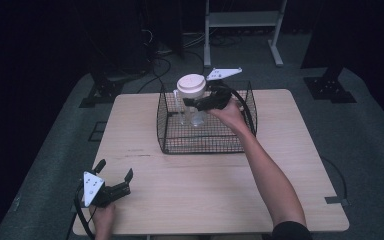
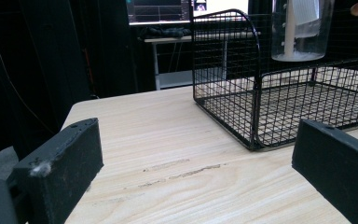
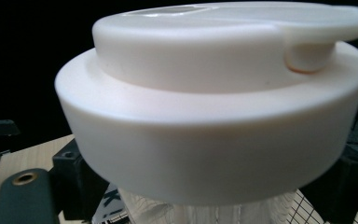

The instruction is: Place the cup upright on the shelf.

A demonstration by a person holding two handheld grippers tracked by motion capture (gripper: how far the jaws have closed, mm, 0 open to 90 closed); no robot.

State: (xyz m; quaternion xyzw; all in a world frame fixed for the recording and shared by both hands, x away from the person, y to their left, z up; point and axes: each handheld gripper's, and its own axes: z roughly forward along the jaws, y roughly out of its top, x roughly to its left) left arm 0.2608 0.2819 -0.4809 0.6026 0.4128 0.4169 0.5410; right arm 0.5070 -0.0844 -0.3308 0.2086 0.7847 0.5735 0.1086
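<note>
While the right gripper (image 1: 192, 103) clamps it below its lid, the jar (image 1: 192, 100) hangs over the basket (image 1: 170, 131).

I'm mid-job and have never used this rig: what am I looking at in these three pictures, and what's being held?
There is no robot arm: a person at a wooden table holds a two-jaw hand gripper in each hand. The high view looks down from above the person's side. The other two come from cameras riding on the grippers, looking along their black jaws. A black wire basket stands on the table. The right gripper is closed on a clear jar with a white lid, holding it up over the basket; the left gripper view shows its bottom hanging clear of the basket floor. The left gripper rests open near the table's front corner, holding nothing.
</note>
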